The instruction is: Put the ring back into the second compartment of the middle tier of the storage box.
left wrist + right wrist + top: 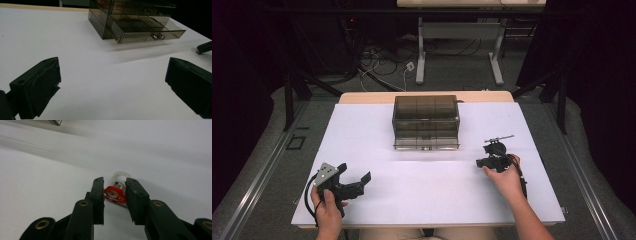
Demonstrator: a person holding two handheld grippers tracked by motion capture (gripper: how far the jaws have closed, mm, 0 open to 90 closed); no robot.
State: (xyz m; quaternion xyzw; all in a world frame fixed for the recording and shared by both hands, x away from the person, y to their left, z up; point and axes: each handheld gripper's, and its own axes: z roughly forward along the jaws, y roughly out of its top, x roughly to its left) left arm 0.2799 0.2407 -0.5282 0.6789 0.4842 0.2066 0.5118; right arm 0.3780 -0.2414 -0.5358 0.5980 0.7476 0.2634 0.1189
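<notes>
While the left gripper (354, 180) just sits near the front-left of the white surface (377, 200), its jaws are spread wide with nothing between them, so my guess is it's parked there out of the way until it's needed. In the left gripper view you can see it's aimed toward the smoky see-through drawer box (426, 121) in the middle of the surface, well apart from it. The bottom drawer (147, 32) of that box is pulled out a bit, and it looks divided into little compartments, so I'd say it's been left open to take something small. Over on the right is where the action is: the right gripper (115, 195) is down low at the surface, and its jaws are closing in around a tiny red charm (114, 193) with a clear ring behind it. The charm sits right between the two jaws, looks like it's touching or nearly touching both, but I can't tell for sure if it's properly pinched yet or lifted off the surface. It's well apart from the drawer, off to the right and nearer the person. Coming in low and level like that makes sense for something this flat.
</notes>
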